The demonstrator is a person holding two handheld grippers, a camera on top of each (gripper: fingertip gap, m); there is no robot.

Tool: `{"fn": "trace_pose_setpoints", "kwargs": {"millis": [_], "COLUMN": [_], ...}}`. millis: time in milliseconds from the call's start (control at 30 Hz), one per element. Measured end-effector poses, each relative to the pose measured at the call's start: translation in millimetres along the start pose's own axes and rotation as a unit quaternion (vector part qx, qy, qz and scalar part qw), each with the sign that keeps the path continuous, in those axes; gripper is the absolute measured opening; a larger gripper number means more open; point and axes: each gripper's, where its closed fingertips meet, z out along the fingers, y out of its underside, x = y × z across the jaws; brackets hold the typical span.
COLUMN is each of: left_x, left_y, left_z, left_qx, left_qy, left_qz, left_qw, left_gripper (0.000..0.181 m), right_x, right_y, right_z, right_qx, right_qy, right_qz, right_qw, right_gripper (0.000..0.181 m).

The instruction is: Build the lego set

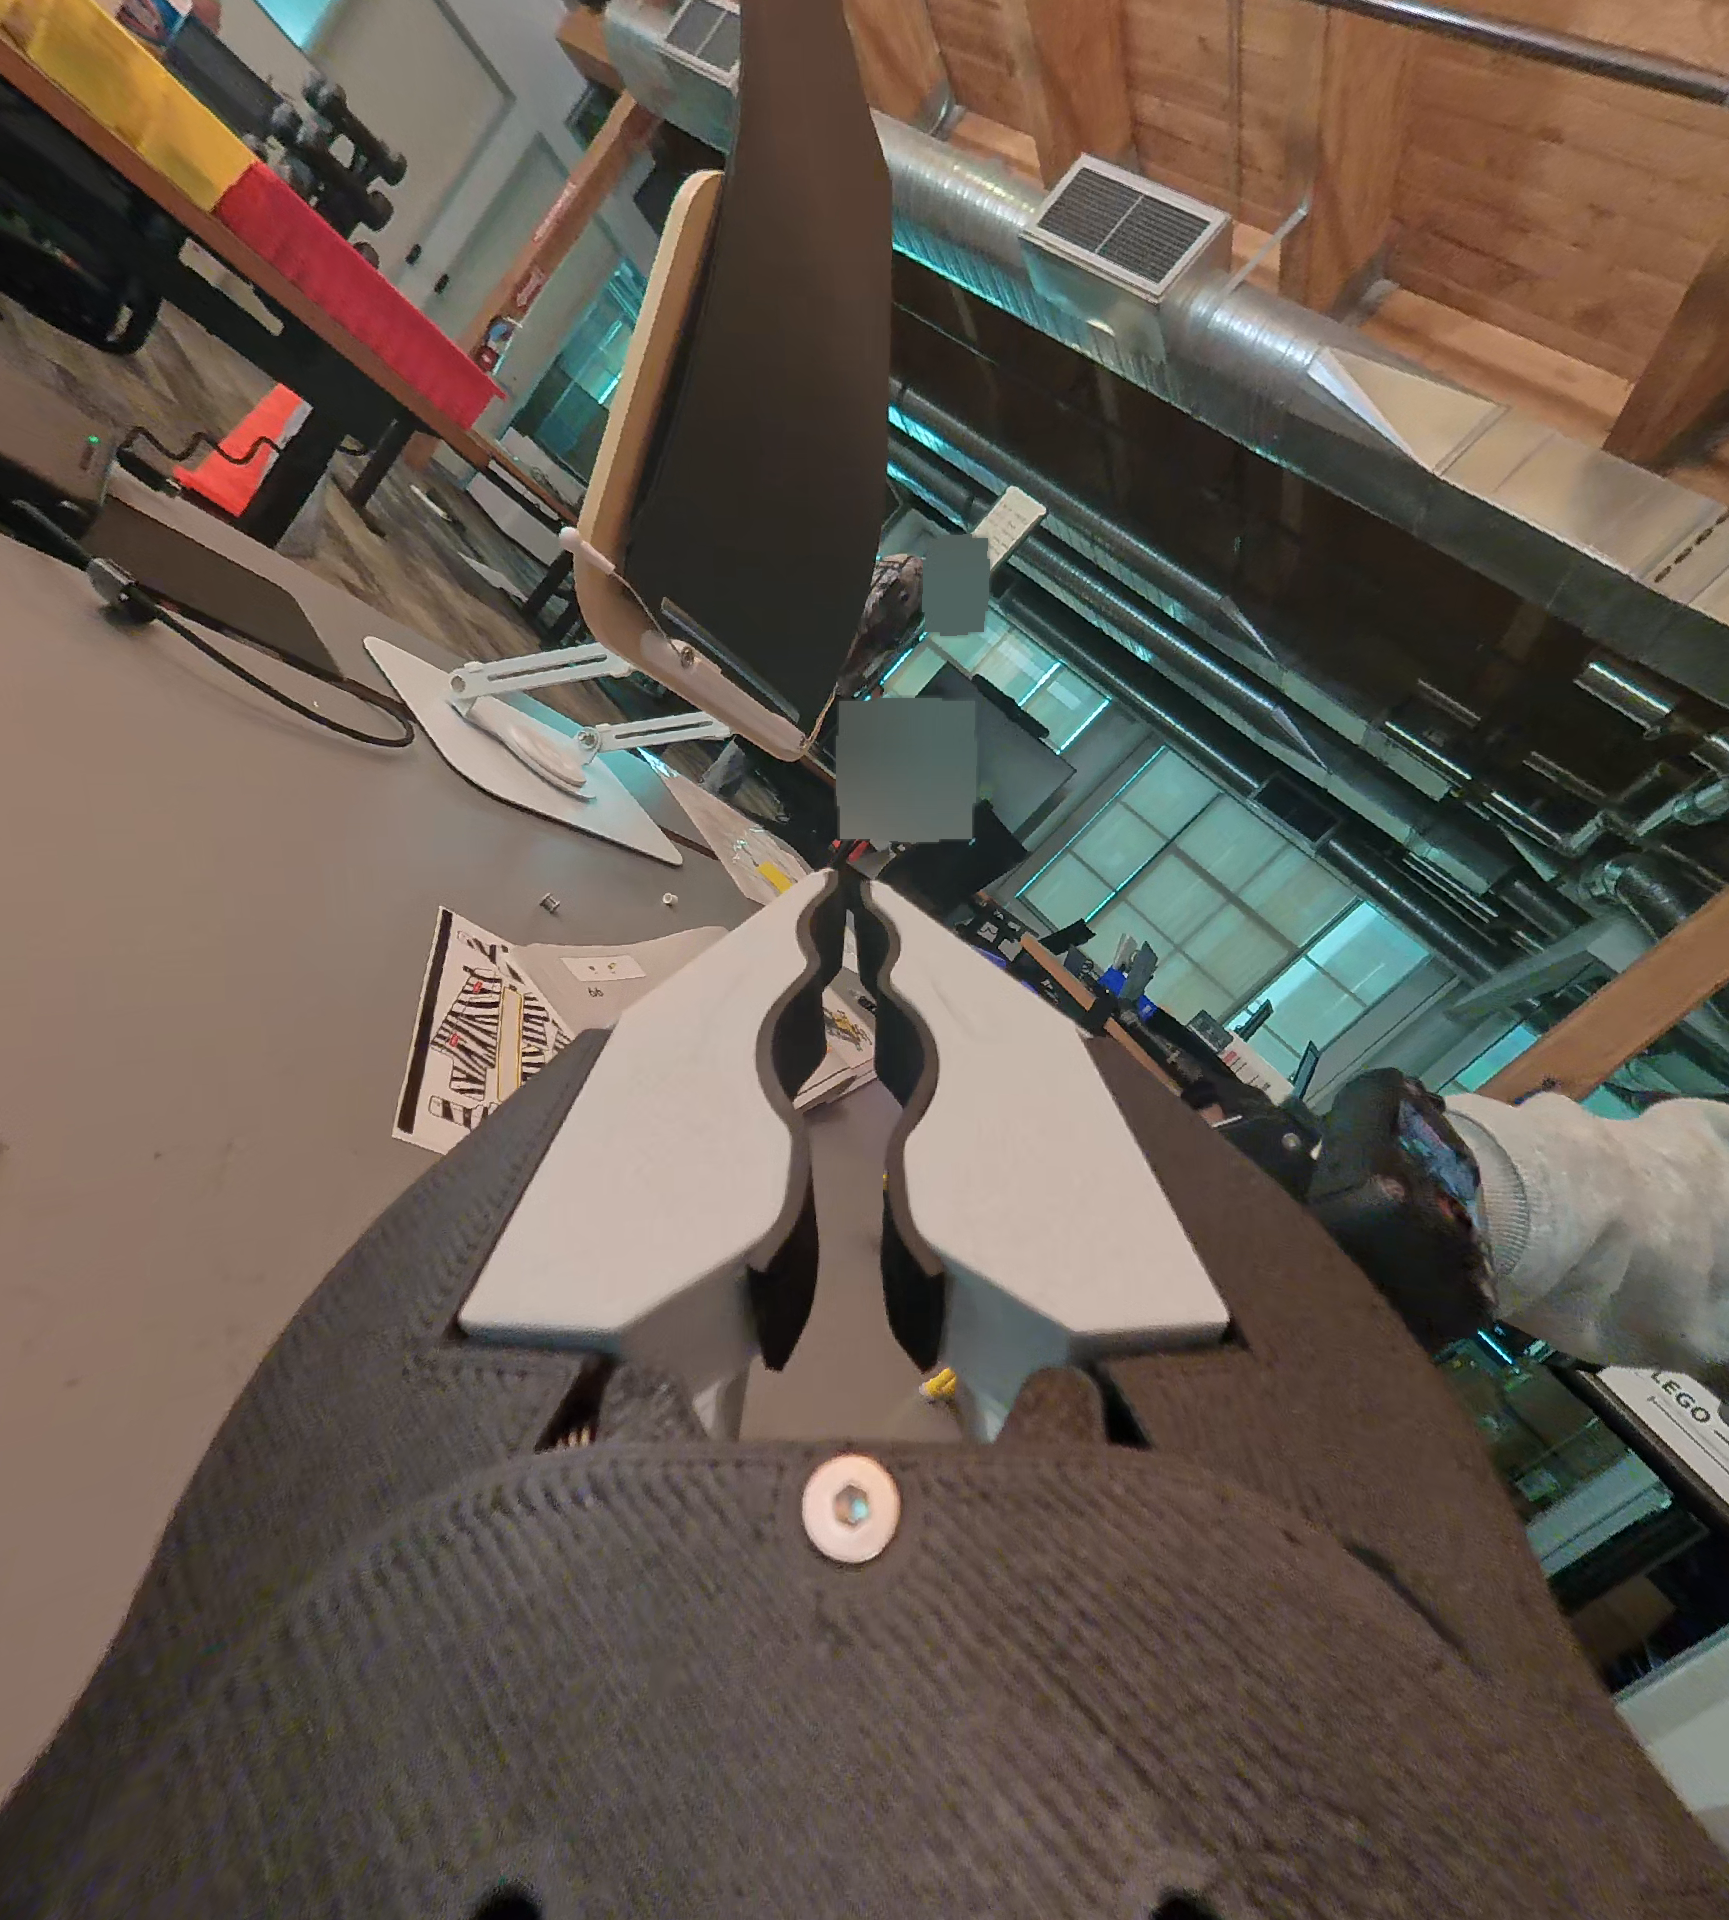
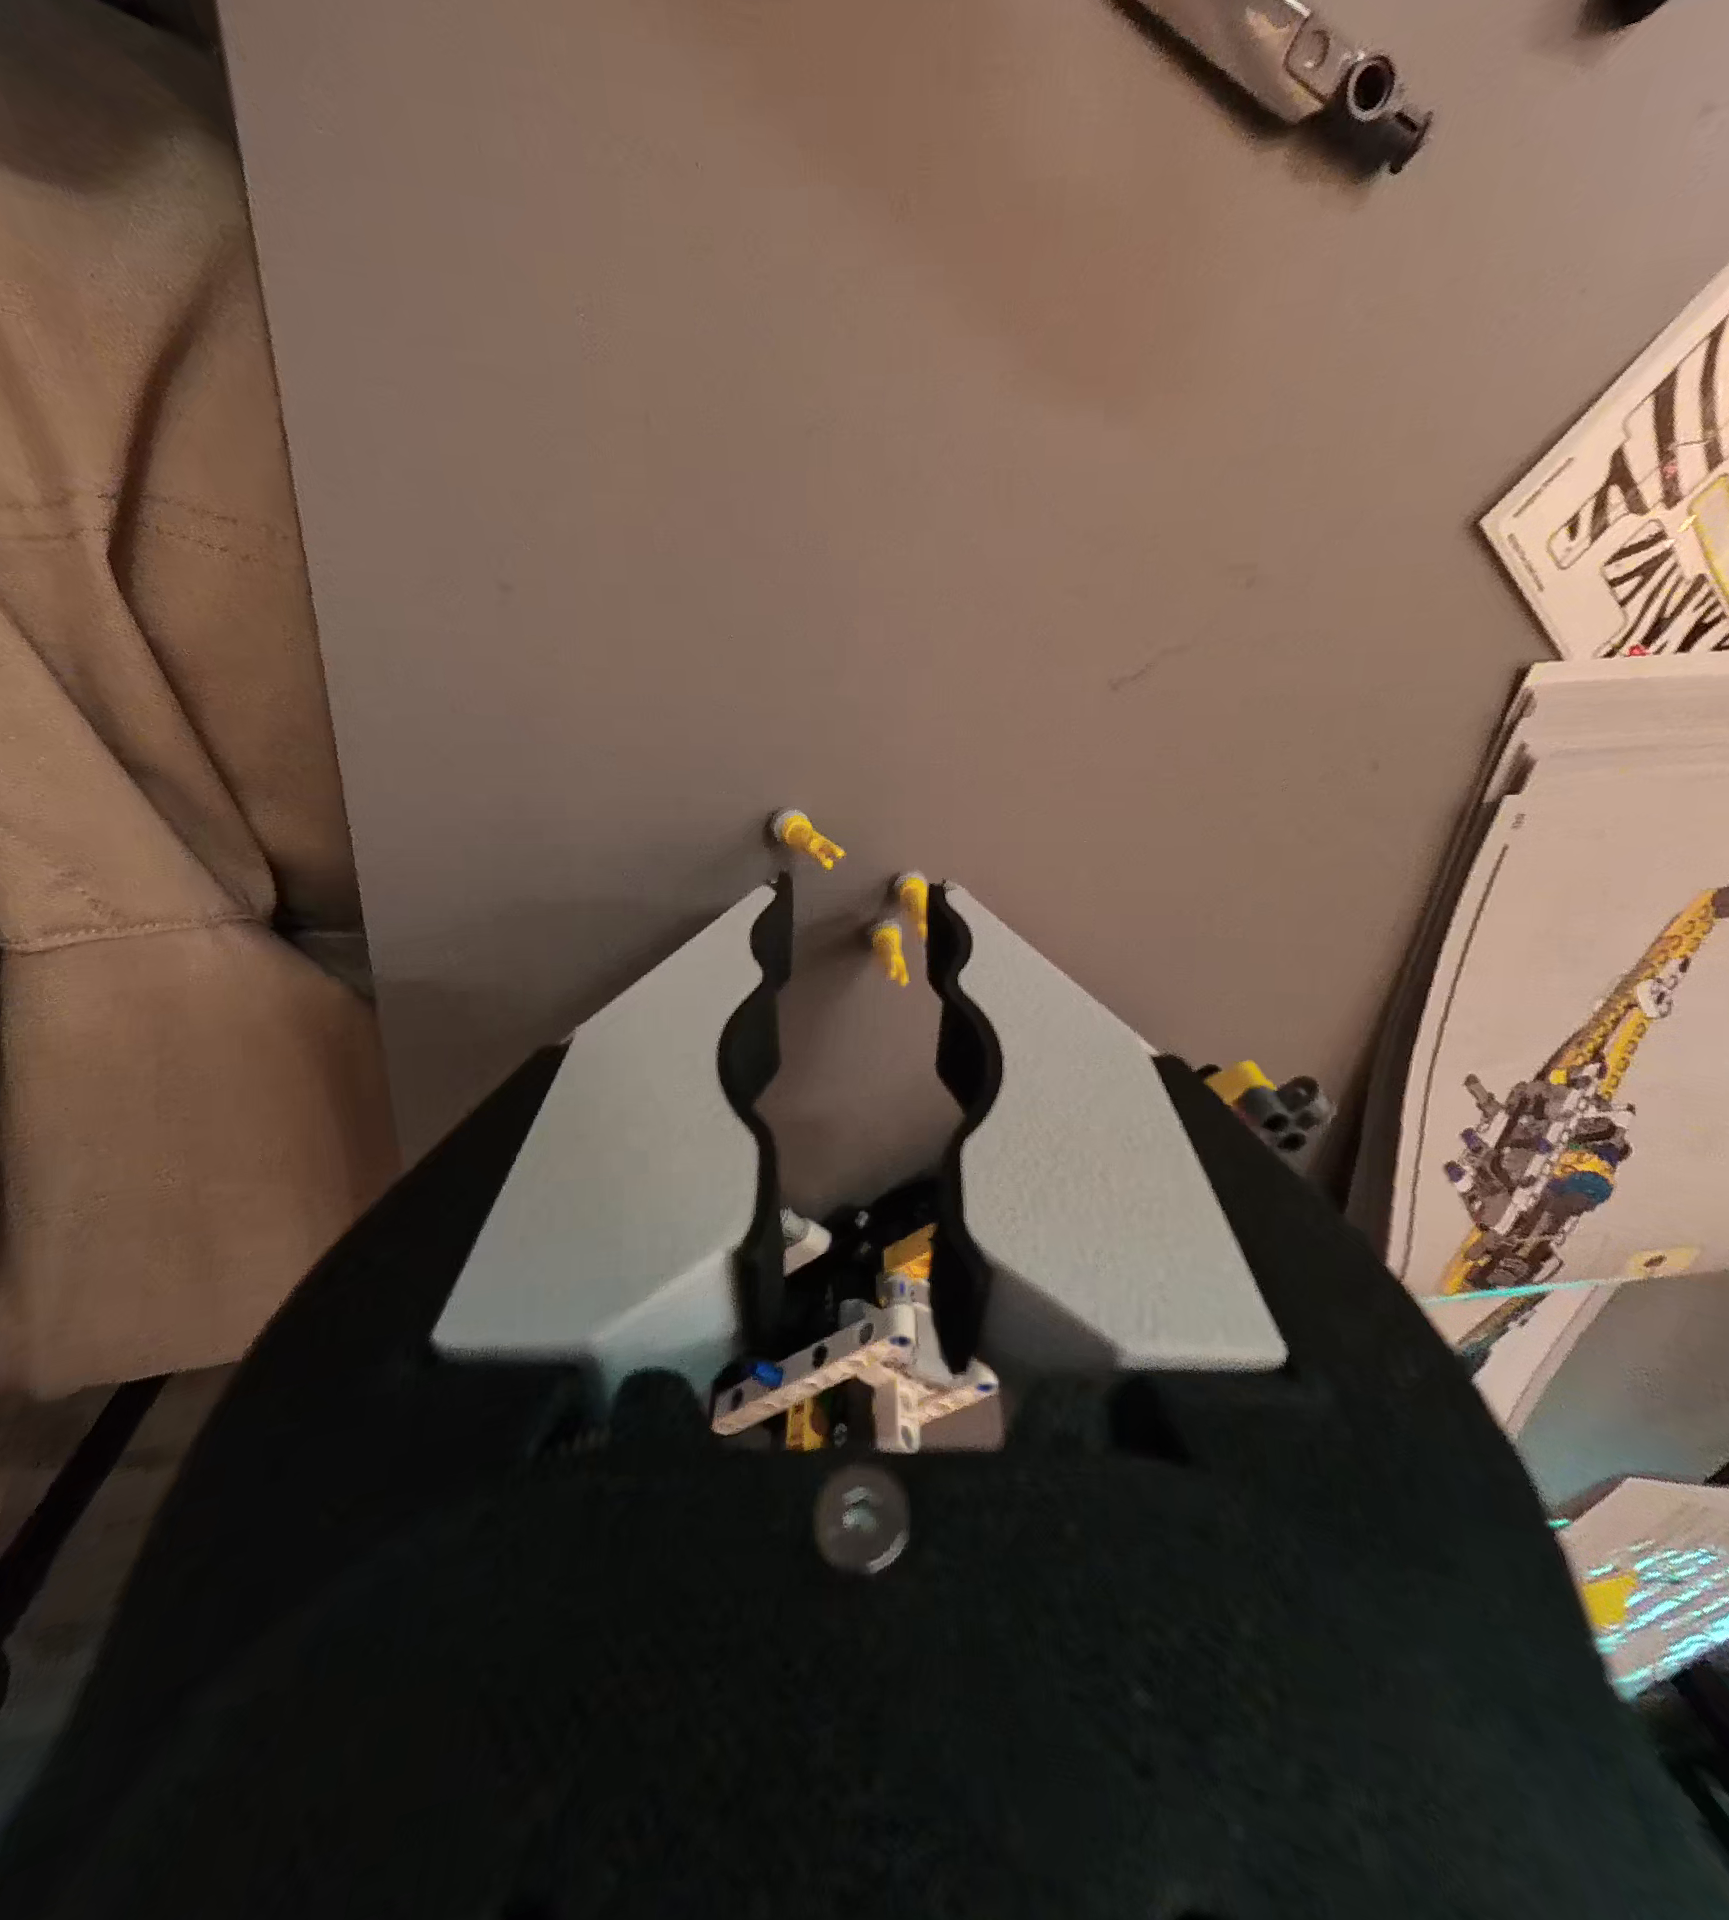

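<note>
While the left gripper (image 1: 852, 883) is pinching nearly closed on nothing visible, the right gripper (image 2: 860, 883) is gaping wide over yellow pins (image 2: 891, 951) at frame centre, the lego assembly (image 2: 860, 1351) sitting lower centre.

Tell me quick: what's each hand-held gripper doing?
Left hand-held gripper: nearly shut, grip contents unclear.
Right hand-held gripper: open, empty, over yellow pins.

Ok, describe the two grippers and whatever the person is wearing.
Both the left gripper and the right gripper have flat light-grey fingers with wavy black inner pads, set in ribbed black bodies with a central silver screw. The person wears a grey sleeve and a dark glove.
</note>
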Motion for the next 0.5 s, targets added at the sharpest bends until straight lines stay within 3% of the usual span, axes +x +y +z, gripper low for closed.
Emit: {"fn": "trace_pose_setpoints", "kwargs": {"millis": [500], "left_x": [-9.6], "left_y": [-7.8], "left_z": [-10.2], "left_qx": [0.012], "left_qy": [-0.018], "left_qz": [0.006], "left_qw": [1.000], "left_gripper": [0.000], "right_x": [-13.9], "right_y": [-8.8], "right_z": [10.6], "right_qx": [0.023], "right_qy": [-0.005], "right_qz": [-0.023], "right_qw": [0.999], "right_gripper": [0.017]}}
